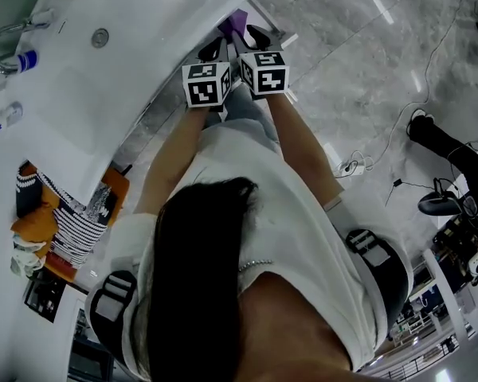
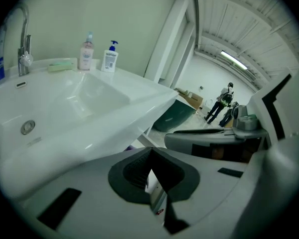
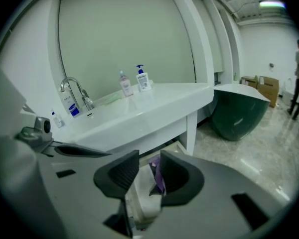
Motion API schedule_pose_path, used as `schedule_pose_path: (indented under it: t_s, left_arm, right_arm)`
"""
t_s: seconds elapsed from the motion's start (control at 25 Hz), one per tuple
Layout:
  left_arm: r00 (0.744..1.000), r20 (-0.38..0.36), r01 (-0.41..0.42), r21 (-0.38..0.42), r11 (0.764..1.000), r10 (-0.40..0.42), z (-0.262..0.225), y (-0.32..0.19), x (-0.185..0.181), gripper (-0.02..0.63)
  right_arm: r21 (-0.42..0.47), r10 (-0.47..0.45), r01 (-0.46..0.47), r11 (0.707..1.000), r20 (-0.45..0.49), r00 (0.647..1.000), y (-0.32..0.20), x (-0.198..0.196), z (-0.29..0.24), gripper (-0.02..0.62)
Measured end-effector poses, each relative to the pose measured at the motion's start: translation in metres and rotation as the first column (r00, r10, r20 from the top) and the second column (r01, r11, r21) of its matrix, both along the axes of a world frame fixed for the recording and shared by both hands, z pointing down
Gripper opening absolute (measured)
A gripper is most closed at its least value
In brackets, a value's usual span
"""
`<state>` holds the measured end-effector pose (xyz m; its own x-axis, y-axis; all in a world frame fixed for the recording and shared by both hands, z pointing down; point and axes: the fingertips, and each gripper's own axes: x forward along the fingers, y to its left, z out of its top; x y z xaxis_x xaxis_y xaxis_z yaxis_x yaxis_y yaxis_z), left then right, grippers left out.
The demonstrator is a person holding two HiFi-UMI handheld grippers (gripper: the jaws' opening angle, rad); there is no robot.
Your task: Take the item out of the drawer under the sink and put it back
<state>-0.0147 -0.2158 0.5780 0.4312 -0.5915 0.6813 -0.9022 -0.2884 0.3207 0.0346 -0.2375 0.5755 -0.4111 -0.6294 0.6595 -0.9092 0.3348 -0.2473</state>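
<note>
The purple item point(image 3: 157, 173) shows low in the centre of the right gripper view, in the gap of the right tongs point(image 3: 148, 159) and close against the right-hand pad. Those tongs stand partly open, and neither pad clearly presses the item. Behind it is the pale drawer point(image 3: 141, 195), pulled out below the sink point(image 3: 154, 108); whether the item rests fully inside it cannot be told. In the head view the purple item point(image 1: 237, 21) peeks out at the top centre, just past the right tongs point(image 1: 251, 38) and the left tongs point(image 1: 217, 48), under the edge of the sink point(image 1: 143, 46). The left tongs point(image 2: 149, 156) are closed tip to tip with nothing between them. The basin holds only its drain point(image 2: 28, 127). On the rim stand a faucet point(image 2: 22, 39), a green soap bar point(image 2: 60, 65), a pinkish bottle point(image 2: 86, 51) and a white pump bottle point(image 2: 109, 56). Only the head view shows the striped and orange cloths point(image 1: 56, 221) heaped at the lower left, and cables on the marble floor point(image 1: 358, 78). Only the gripper views show a dark green tub point(image 3: 239, 113) on the floor to the right of the sink. The left gripper view alone shows people point(image 2: 224, 101) standing far off at the right.
</note>
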Motion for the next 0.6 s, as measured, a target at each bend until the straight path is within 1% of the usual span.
schedule_pose_path:
  t_s: [0.32, 0.48, 0.6]
  left_arm:
    - [0.999, -0.017, 0.043, -0.051, 0.998, -0.044, 0.012, 0.005, 0.012, 0.005]
    - [0.999, 0.011, 0.038, -0.081, 0.996, -0.038, 0.028, 0.010, 0.012, 0.005]
    - [1.000, 0.021, 0.017, -0.096, 0.995, -0.015, 0.042, 0.008, 0.010, 0.005]
  right_arm:
    - [-0.082, -0.050, 0.049, 0.995, -0.011, 0.999, -0.007, 0.001, 0.028, 0.168]
    - [-0.123, -0.074, 0.072, 0.990, -0.011, 0.997, -0.004, -0.003, 0.045, 0.191]
    - [-0.146, -0.075, 0.072, 0.987, -0.013, 0.997, -0.005, -0.004, 0.059, 0.198]
